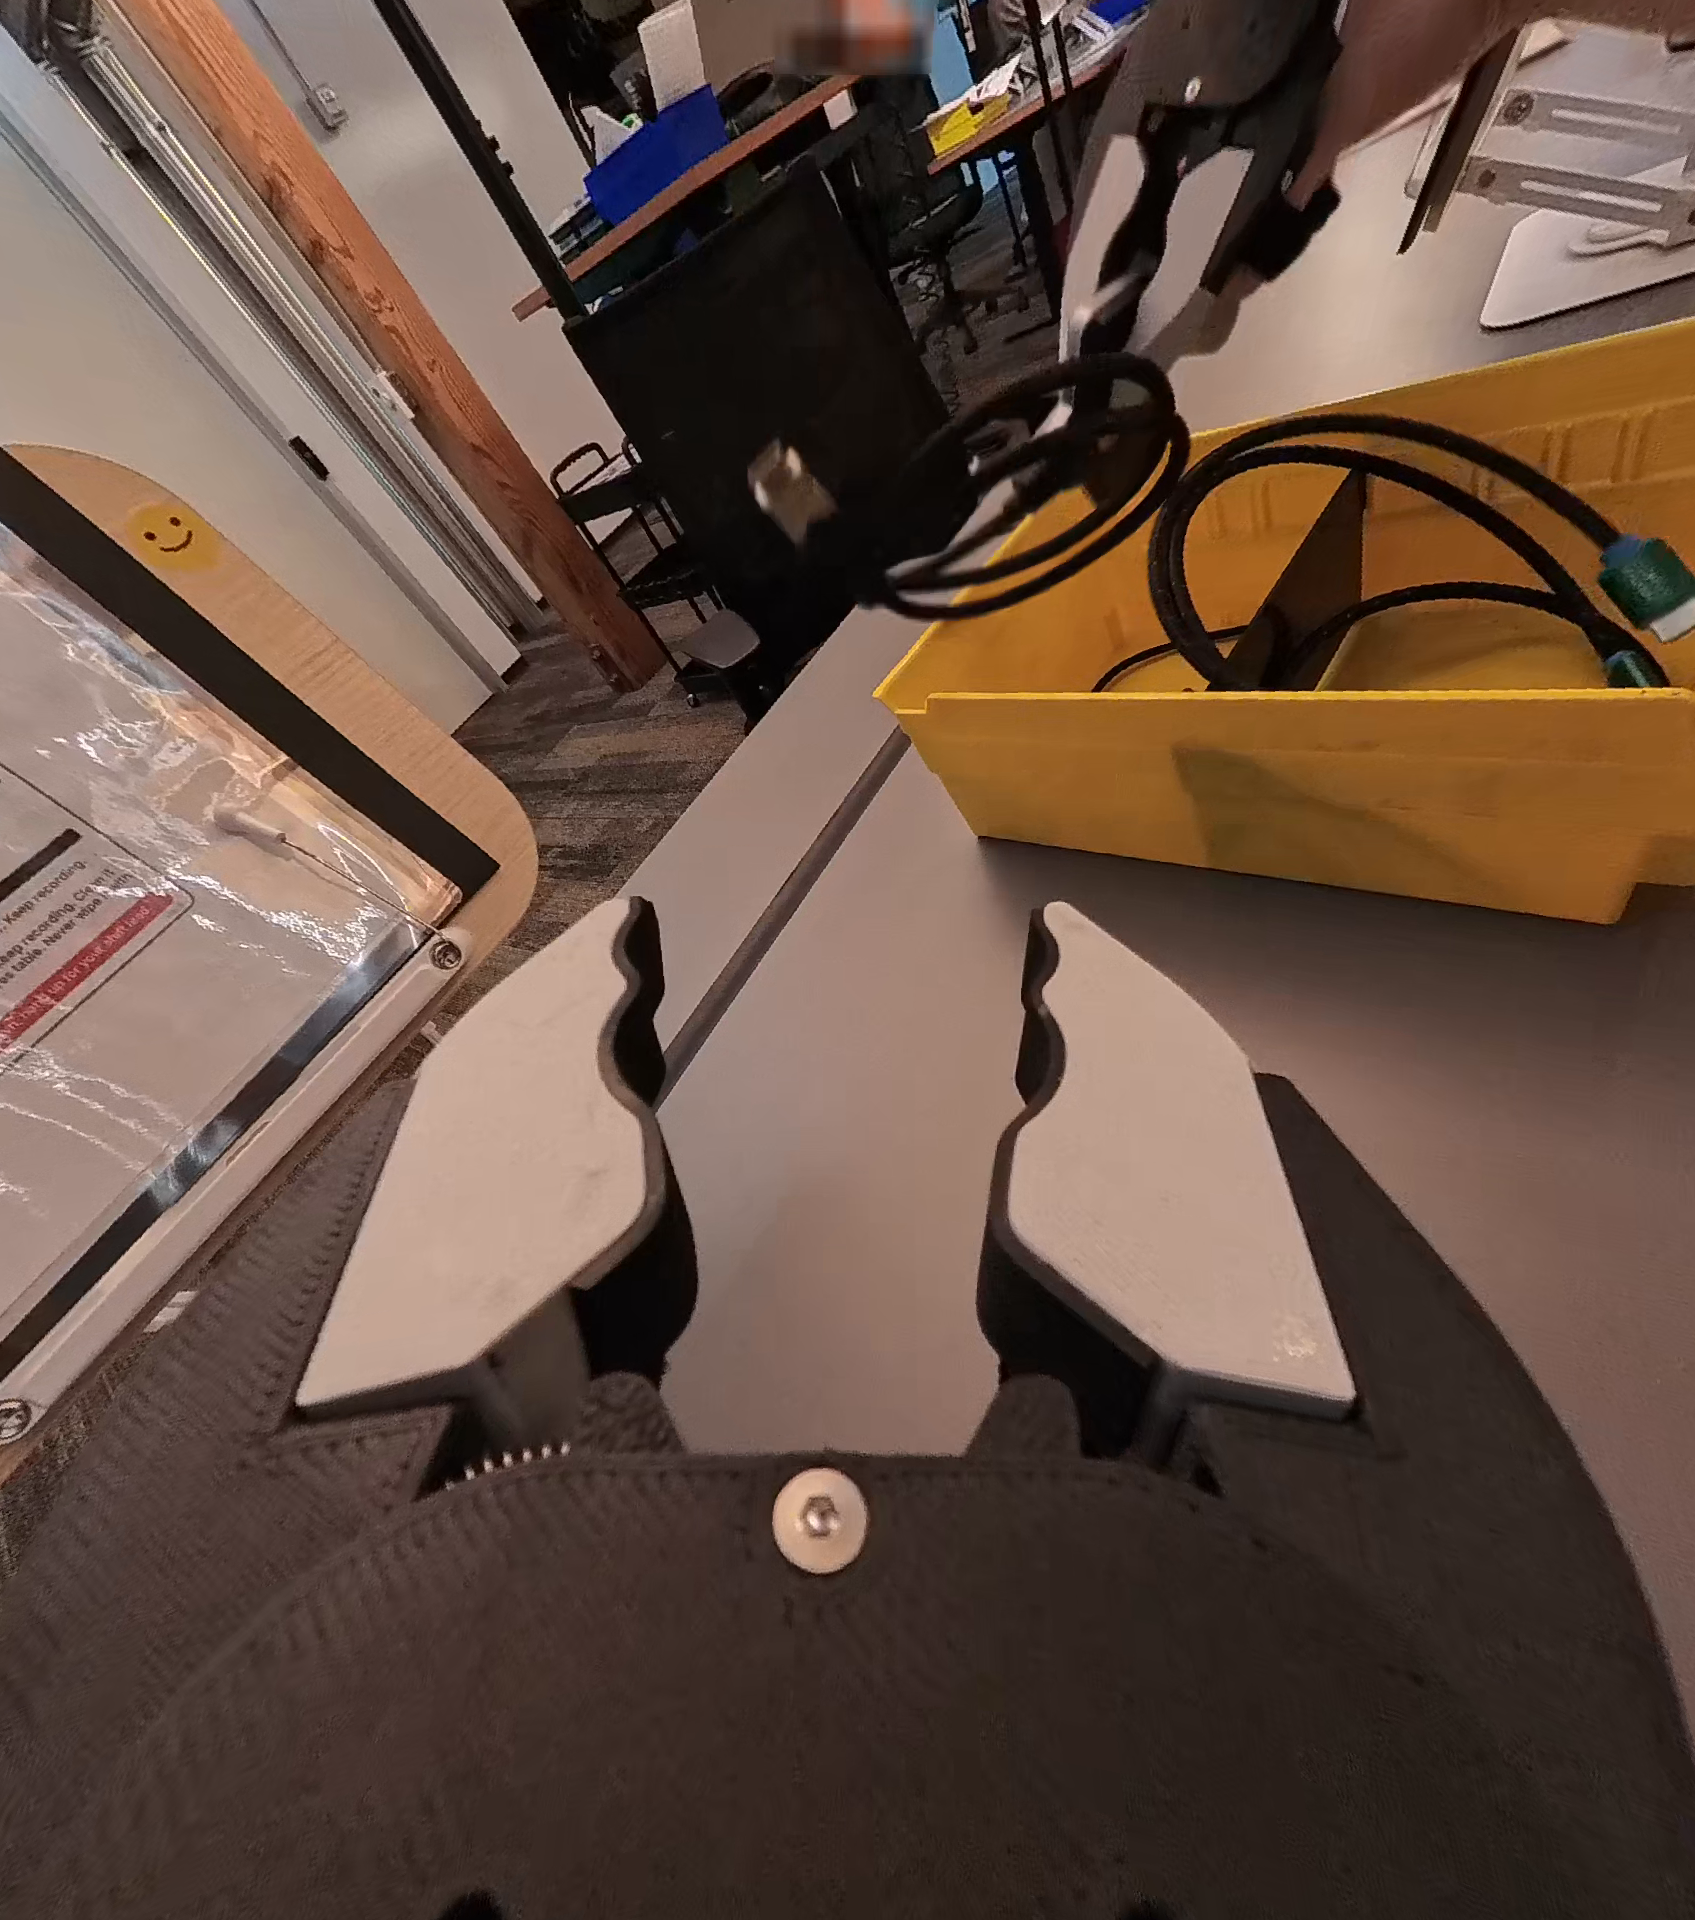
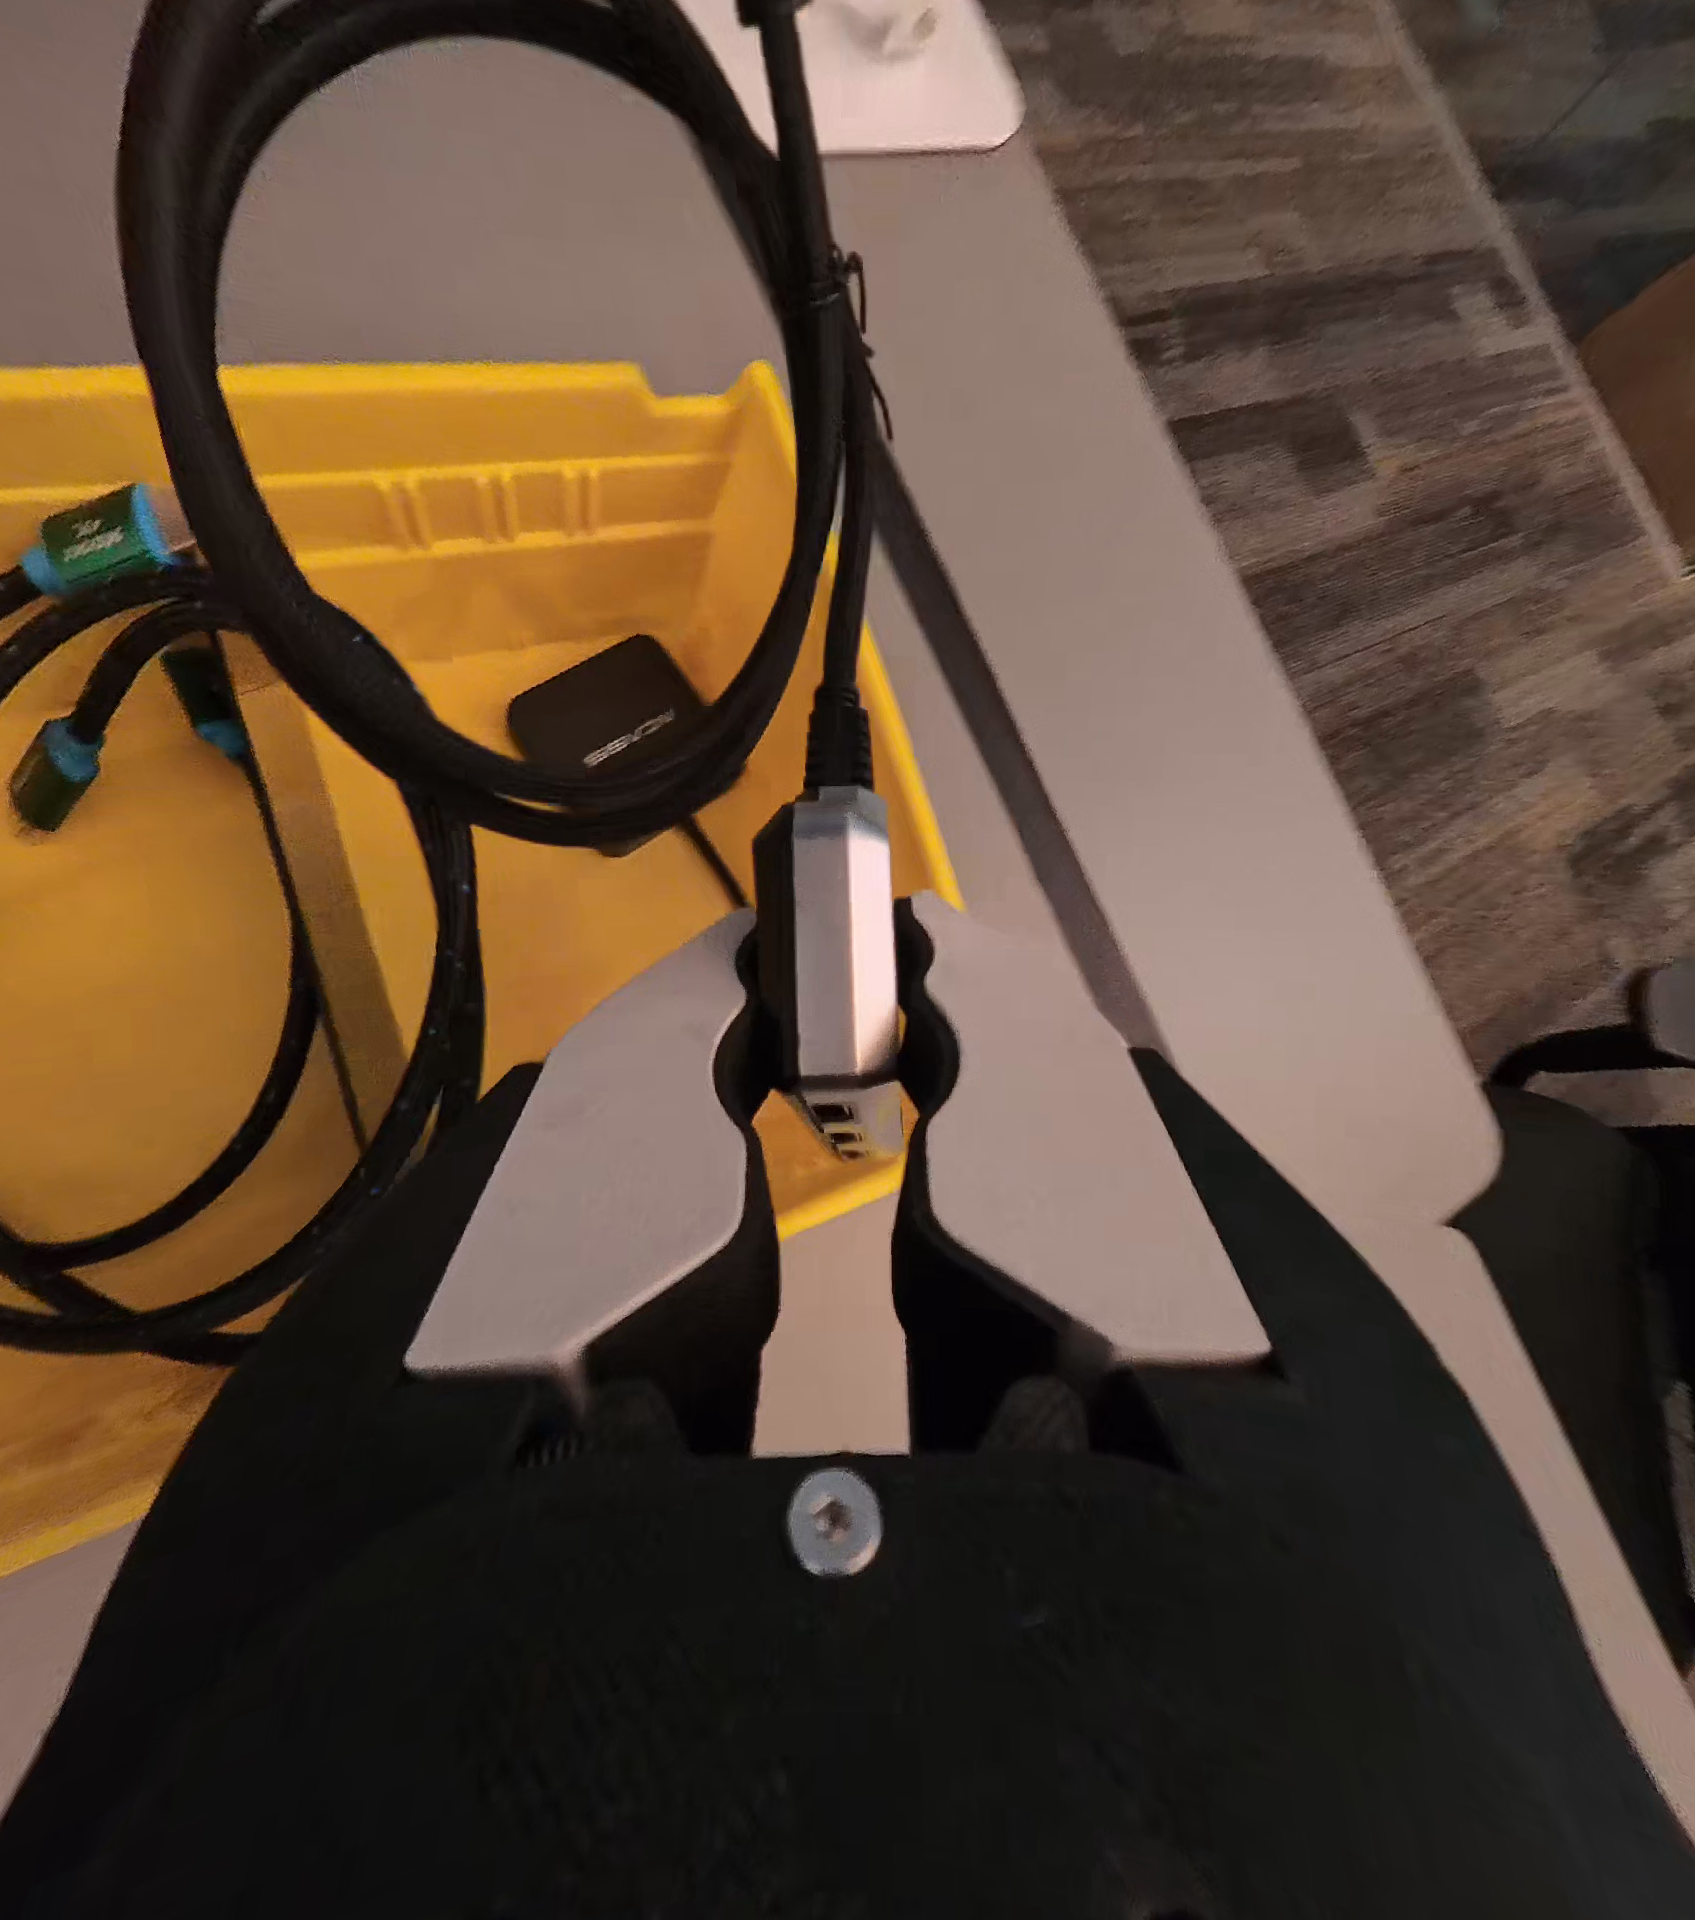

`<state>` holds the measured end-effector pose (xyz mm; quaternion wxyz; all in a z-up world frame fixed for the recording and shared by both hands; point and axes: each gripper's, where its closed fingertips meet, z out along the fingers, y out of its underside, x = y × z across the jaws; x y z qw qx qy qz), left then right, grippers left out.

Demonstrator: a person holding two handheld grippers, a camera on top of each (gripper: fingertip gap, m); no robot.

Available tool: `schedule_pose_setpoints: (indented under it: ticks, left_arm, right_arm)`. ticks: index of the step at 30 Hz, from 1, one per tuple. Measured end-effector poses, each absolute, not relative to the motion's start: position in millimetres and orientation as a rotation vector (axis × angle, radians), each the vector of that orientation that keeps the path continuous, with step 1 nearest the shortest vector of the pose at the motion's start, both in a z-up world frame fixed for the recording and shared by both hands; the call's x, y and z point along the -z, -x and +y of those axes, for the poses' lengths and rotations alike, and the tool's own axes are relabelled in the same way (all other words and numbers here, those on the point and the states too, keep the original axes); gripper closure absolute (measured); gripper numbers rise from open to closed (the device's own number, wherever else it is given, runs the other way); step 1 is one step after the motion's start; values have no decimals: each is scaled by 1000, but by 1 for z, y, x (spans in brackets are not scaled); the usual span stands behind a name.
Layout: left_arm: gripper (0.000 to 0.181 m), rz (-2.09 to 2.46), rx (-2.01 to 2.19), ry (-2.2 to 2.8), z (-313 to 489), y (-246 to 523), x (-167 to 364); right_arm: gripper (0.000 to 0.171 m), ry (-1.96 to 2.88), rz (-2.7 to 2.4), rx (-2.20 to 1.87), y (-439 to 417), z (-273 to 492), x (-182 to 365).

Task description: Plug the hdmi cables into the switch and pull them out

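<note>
Right wrist view, HDMI plug [image 2: 838, 951] btwn tongs [image 2: 827, 997]

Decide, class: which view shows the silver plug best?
The right wrist view: the silver plug sits close and sharp, clamped in the right gripper. The left wrist view shows it only far off, small and blurred.

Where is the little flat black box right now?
In the right wrist view, the flat black box lies inside the yellow plastic bin, under a looped black cable.
</note>
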<state>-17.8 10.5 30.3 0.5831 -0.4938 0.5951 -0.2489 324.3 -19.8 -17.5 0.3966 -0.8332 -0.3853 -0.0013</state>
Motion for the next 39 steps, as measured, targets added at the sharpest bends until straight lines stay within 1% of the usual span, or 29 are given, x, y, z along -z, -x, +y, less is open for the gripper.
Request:
schedule_pose_setpoints:
  ticks: [4, 10, 15, 18, 20, 23, 25, 26, 27, 29, 31, 32, 33, 34, 36, 37, 38, 39]
  left_arm:
    - [115, 1395, 584, 1159, 11, 16, -27]
    - [115, 1408, 579, 1163, 10, 15, -24]
    - [115, 1400, 619, 1177, 7, 18, -31]
    - [115, 1396, 664, 1204, 4, 22, -38]
    - [115, 1382, 705, 1219, 2, 25, -46]
    - [114, 1365, 765, 1259, -2, 35, -62]
    - [111, 1345, 752, 1289, 1, 50, -77]
    - [109, 1329, 735, 1309, 4, 60, -86]
    - [107, 1306, 714, 1338, 8, 73, -95]
    - [105, 1231, 675, 1406, 19, 105, -114]
    - [104, 1153, 660, 1497, 32, 143, -127]
    - [101, 1134, 638, 1562, 40, 164, -126]
    - [97, 1120, 593, 1633, 50, 188, -123]
    - [94, 1095, 529, 1704, 62, 216, -117]
    - [93, 1014, 375, 1838, 91, 279, -104]
    - [92, 972, 310, 1906, 103, 312, -96]
    - [92, 924, 276, 1977, 112, 343, -86]
    - [91, 876, 273, 2051, 118, 371, -75]
  right_arm:
    - [149, 2223, -1072, -70, -312, -23, 53]
    - [149, 2385, -1066, -192, -303, -33, 85]
    - [149, 2500, -874, -163, -305, -32, 87]
    - [149, 2469, -734, -200, -304, -38, 72]
    - [148, 2345, -644, -143, -308, -36, 49]
    - [146, 1997, -429, -12, -315, -34, -13]
    - [145, 1756, -223, 102, -325, -49, -59]
    - [140, 1674, -136, 146, -328, -62, -74]
    - [130, 1616, -82, 169, -326, -75, -85]
    - [130, 1567, 11, 227, -321, -97, -99]
    - [124, 1621, 33, 288, -312, -109, -98]
    - [121, 1689, 55, 331, -311, -113, -92]
    - [111, 1771, 75, 363, -311, -115, -84]
    - [105, 1854, 102, 371, -310, -117, -76]
    - [98, 2049, 167, 296, -305, -124, -51]
    - [99, 2146, 208, 259, -302, -131, -35]
    - [105, 2221, 245, 215, -299, -139, -18]
    - [105, 2262, 252, 174, -295, -145, -5]
